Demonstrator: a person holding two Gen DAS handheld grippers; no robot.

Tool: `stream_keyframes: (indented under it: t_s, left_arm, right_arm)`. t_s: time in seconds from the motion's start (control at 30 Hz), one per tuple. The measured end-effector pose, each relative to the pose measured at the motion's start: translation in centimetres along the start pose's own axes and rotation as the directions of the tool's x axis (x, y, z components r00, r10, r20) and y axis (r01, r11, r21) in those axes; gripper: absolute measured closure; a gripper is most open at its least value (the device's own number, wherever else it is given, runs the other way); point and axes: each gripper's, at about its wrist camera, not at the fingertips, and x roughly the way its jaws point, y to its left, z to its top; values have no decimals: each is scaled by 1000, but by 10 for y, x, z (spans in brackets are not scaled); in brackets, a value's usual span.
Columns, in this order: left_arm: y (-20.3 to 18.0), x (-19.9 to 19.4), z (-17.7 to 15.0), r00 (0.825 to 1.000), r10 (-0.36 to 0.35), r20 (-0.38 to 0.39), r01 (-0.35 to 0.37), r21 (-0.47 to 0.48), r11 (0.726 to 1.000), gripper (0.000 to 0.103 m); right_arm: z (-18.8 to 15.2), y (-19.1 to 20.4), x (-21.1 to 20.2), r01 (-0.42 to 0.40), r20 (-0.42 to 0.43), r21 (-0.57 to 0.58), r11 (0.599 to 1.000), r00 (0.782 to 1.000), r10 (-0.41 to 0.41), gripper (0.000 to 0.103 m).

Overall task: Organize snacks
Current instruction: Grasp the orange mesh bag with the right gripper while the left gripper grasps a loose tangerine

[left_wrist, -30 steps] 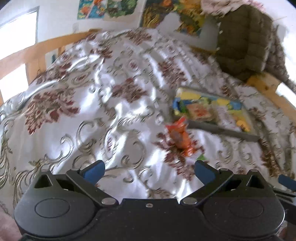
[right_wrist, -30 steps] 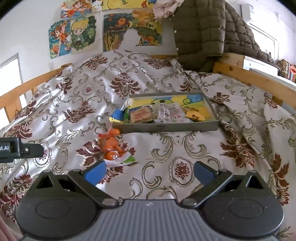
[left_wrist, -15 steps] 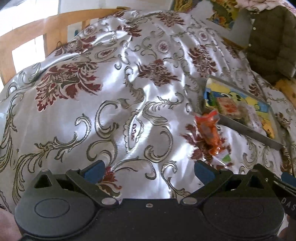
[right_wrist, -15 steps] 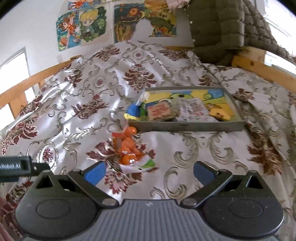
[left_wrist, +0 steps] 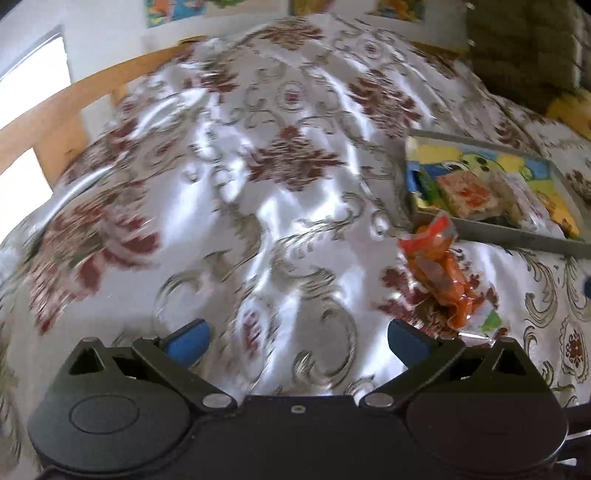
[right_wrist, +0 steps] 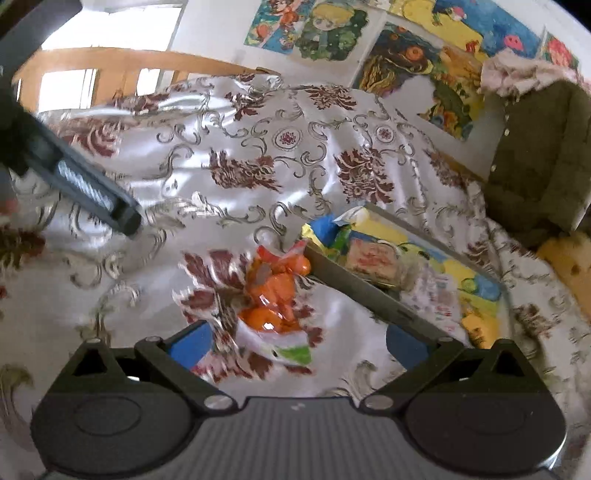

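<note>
An orange snack bag (right_wrist: 275, 295) with a green and white end lies on the patterned bedspread, just outside the grey tray (right_wrist: 369, 295). My right gripper (right_wrist: 297, 341) is open right over the bag's near end, nothing between its fingers. The tray holds several snack packets (right_wrist: 373, 258) on a colourful yellow and blue base. In the left wrist view the same orange snack bag (left_wrist: 441, 273) lies ahead to the right, by the grey tray (left_wrist: 517, 236). My left gripper (left_wrist: 297, 338) is open above bare bedspread, left of the bag.
The shiny white bedspread (left_wrist: 258, 184) with red and gold flowers covers the bed. A wooden bed rail (left_wrist: 74, 110) runs along the left. An olive quilted jacket (right_wrist: 535, 147) hangs at the back right. Posters (right_wrist: 314, 29) cover the wall. Part of the left gripper's body (right_wrist: 85, 184) crosses the right view.
My right gripper has moved forward and down toward the orange bag, which now sits between its fingertips' line. The left view swung right and closer, with motion blur.
</note>
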Motion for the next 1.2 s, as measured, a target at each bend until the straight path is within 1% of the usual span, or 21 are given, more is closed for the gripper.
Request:
stream_keyframes:
  t_s: [0.1,0.23,0.33,0.43,0.5,0.57,0.63,0.67,0.73,0.8,0.87,0.97,1.07,1.1,1.2]
  left_arm:
    - [-11,16,13,999,-22,38,19,55,998,1]
    - [-23,44,31,995,-86,49,81,95,992,1]
    - [-33,63,48,982,-168,89,152,160,975,1]
    - [-46,80,64,973,-191,129,158,232,960,1]
    - [-48,88,70,965,-217,148,182,220,958,1]
    - [-45,92,71,951,-267,159,240,170,956,1]
    - [-43,99,70,937,-314,152,296,126,947,1]
    - [-42,103,69,934,-328,144,313,116,943,1]
    - [-42,109,68,932,-332,143,317,117,941,1]
    - [-40,117,68,936,-328,129,315,114,942,1]
    - [-37,123,66,933,-342,112,334,80,939,1]
    - [-37,131,66,921,-380,86,378,42,925,1]
    - [-41,133,67,909,-409,83,404,68,912,1]
    - [-43,133,67,905,-418,82,412,81,908,1]
    - [-44,131,67,896,-438,76,429,106,897,1]
  right_arm:
    - [4,1,10,-1,17,-15,1000,1000,1,0]
    - [0,3,25,11,9,-60,998,1000,-11,0]
    - [-5,1,39,22,1,-61,998,1000,-22,0]
    - [-6,-3,52,17,-17,-40,999,1000,-18,1]
    - [-5,-6,56,4,-16,-11,1000,1000,-4,1]
    - [-4,-8,61,-15,-17,6,1000,1000,15,1]
    - [-3,-7,67,-25,-24,12,1000,999,25,1]
    - [-2,-7,71,-30,-30,17,999,999,31,1]
    - [-1,-8,80,-38,-37,33,999,999,39,1]
    - [0,-8,90,-42,-50,52,998,998,45,2]
    - [1,-9,102,-40,-80,56,998,996,45,6]
    - [2,-13,114,-37,-101,84,996,994,45,10]
    - [3,-16,120,-57,-114,118,991,991,71,25]
    - [3,-17,120,-66,-122,124,990,989,81,34]
    - [4,-17,114,-50,-153,91,995,986,64,37]
